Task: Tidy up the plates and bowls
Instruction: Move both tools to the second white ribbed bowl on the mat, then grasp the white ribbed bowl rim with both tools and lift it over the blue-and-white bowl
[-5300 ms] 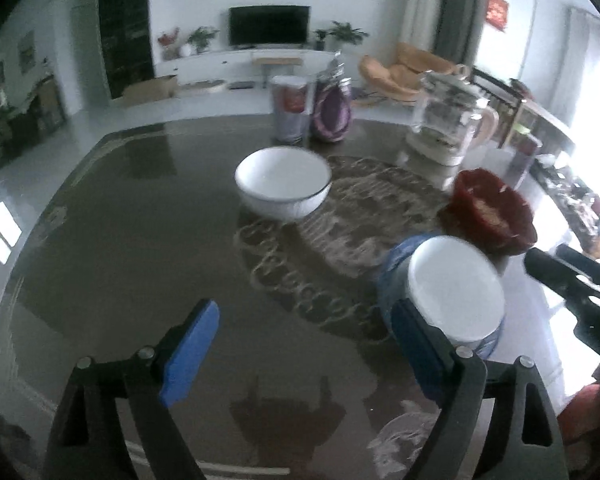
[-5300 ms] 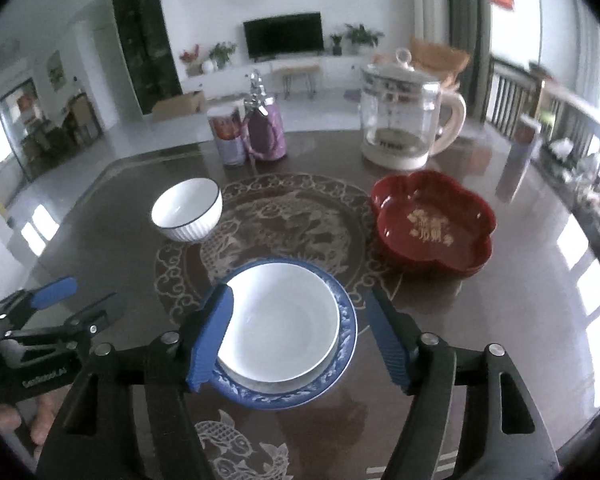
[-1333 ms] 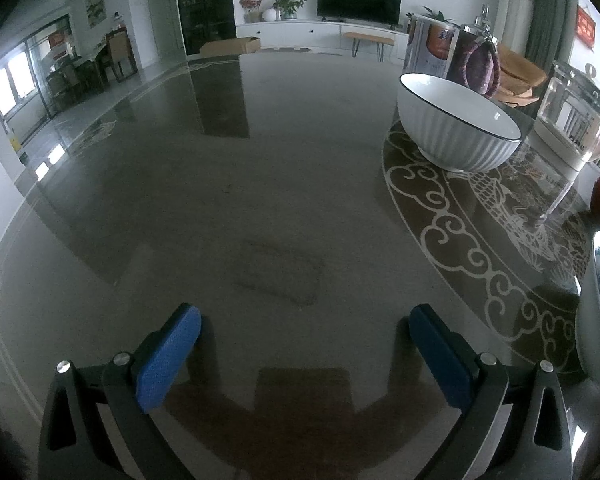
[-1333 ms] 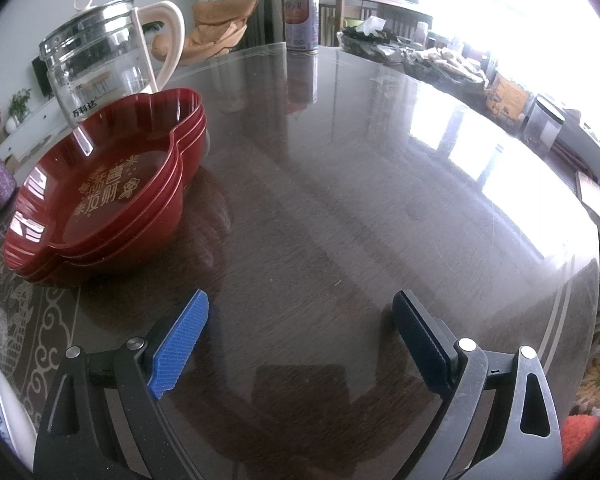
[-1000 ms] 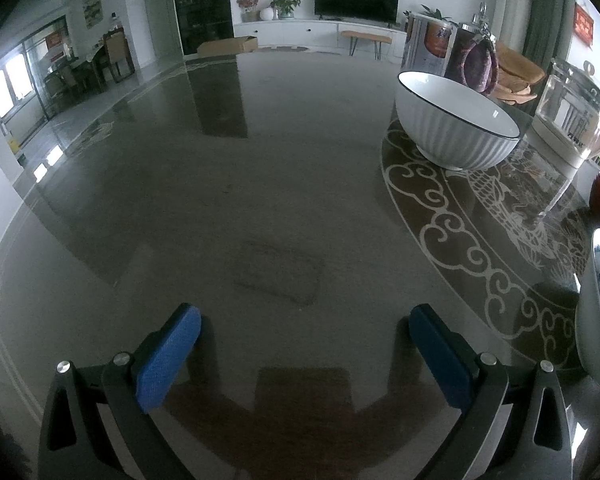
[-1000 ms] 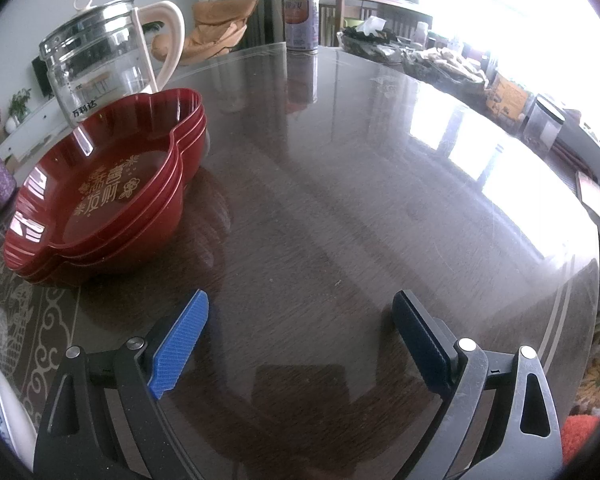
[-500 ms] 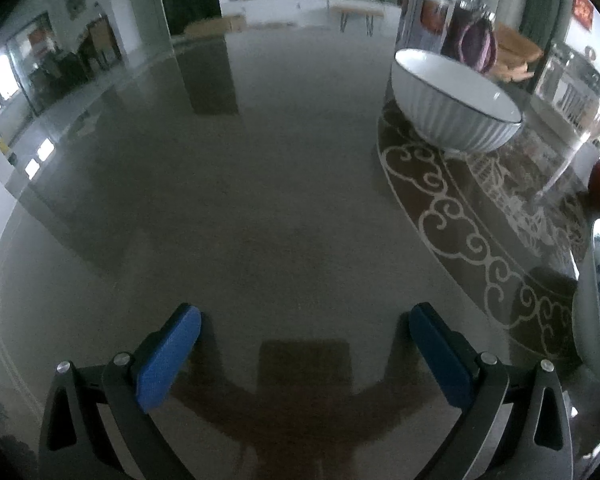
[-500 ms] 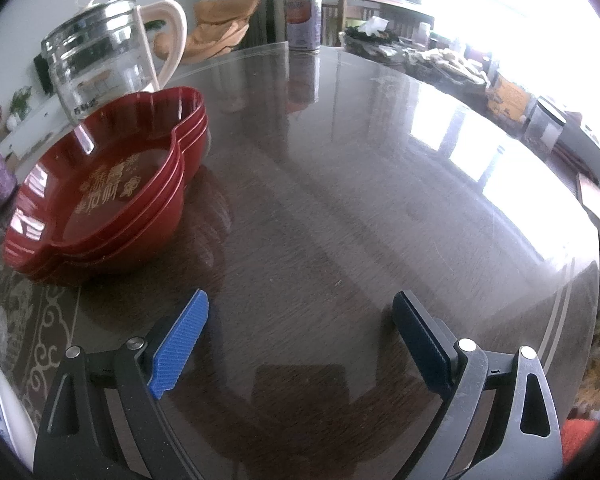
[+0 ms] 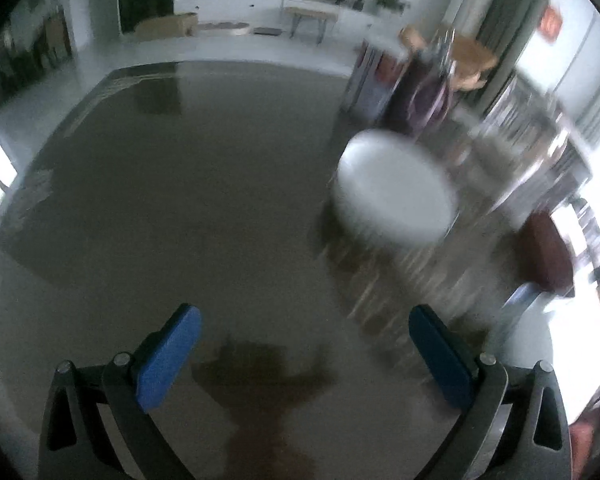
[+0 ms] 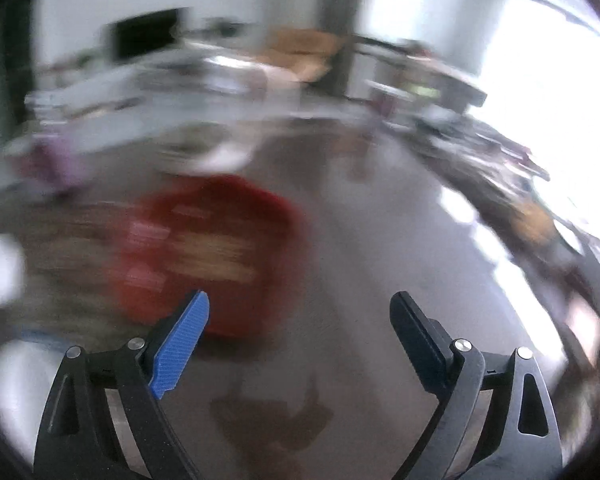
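Blurry room now — both claws have lifted off the bench [image 9: 180, 200]. Left claw [image 9: 304, 356] and right claw [image 10: 300, 336] gape empty; bowl [image 9: 394, 188] ahead-right looks next.

From my left gripper [image 9: 305, 354], the bowl [image 9: 394, 188] sits on the bench [image 9: 180, 200] ahead and to the right. Behind it stand two containers [image 9: 400, 80], blurred. Farther right is the lobed dish [image 9: 546, 252]. From my right gripper [image 10: 300, 328], that lobed dish [image 10: 204, 252] lies ahead to the left, with a plate [image 10: 16, 384] at the near left edge.
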The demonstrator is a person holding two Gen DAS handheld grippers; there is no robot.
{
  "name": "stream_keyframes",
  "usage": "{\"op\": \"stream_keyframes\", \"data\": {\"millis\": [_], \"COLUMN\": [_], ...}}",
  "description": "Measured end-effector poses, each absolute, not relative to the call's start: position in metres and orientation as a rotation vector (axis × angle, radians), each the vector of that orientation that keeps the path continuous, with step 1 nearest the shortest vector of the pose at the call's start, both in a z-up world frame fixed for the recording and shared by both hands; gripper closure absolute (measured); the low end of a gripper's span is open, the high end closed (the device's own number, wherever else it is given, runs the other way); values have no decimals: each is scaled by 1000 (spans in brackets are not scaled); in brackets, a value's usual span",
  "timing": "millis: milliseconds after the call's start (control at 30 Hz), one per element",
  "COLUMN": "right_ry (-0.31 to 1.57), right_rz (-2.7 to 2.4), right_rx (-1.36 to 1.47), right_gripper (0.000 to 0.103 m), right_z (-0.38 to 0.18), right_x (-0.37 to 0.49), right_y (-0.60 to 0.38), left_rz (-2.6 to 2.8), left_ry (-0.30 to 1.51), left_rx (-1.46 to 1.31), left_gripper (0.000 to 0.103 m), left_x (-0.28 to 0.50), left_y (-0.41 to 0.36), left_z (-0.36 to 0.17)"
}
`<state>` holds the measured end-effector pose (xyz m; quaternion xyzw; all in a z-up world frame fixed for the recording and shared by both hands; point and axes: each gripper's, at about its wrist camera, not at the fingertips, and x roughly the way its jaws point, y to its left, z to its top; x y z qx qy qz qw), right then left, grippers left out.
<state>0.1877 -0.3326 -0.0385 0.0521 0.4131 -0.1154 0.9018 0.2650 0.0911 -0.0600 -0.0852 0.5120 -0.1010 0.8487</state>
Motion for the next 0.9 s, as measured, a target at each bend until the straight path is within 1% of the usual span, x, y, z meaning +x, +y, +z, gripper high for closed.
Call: {"op": "stream_keyframes", "data": {"millis": [100, 200, 300, 367, 400, 433, 467, 500, 567, 600, 633, 667, 700, 733, 767, 800, 833, 867, 900], "right_ry": [946, 1066, 1134, 1179, 1191, 1205, 1215, 1223, 1229, 1233, 1240, 1248, 1263, 1272, 1272, 1268, 1263, 1261, 1258], "right_rz": [37, 175, 189, 187, 188, 194, 196, 197, 197, 197, 202, 208, 212, 218, 216, 213, 221, 230, 223], "right_rx": [210, 297, 312, 324, 339, 362, 378, 386, 372, 360, 349, 345, 347, 365, 366, 363, 363, 366, 351], "right_gripper": [9, 9, 9, 11, 11, 11, 11, 12, 12, 20, 29, 57, 76, 75, 72, 75, 78, 85, 85], "right_z": [-26, -36, -58, -77, -83, -92, -98, -104, -113, -115, -119, -122, -126, -130, -132, -133, -134, -133, -133], "right_x": [230, 280, 316, 331, 334, 338, 340, 343, 344, 346, 347, 349, 349, 348, 351, 351, 351, 350, 349], "right_y": [-277, -223, -192, -180, -176, -174, -172, -169, -163, -158, -154, -151, -149, -148, -146, -146, -144, -142, -140], "left_rz": [-259, -229, -230, -226, -225, -227, -229, -229, -226, -228, -232, -228, -220, -211, -201, -188, -182, -182, -185], "left_ry": [1093, 1137, 1175, 1190, 1196, 1204, 1207, 1212, 1226, 1232, 1240, 1248, 1248, 1244, 1240, 1233, 1230, 1228, 1232], "left_rx": [-267, -295, -313, -293, -281, -263, -254, -240, -221, -221, -221, -216, -205, -189, -175, -156, -149, -149, -156], "left_gripper": [0, 1, 9, 15, 16, 19, 26, 30, 45, 51, 63, 68, 71, 76, 83, 88, 96, 97, 98], "left_x": [308, 342, 361, 368, 368, 371, 372, 372, 374, 374, 375, 376, 376, 376, 375, 374, 374, 375, 374], "left_y": [87, 79, 70, 61, 59, 55, 53, 51, 47, 46, 44, 43, 41, 40, 39, 39, 40, 41, 42], "left_z": [-47, -52, -62, -66, -68, -71, -73, -77, -82, -84, -87, -89, -90, -91, -92, -92, -93, -94, -94]}}
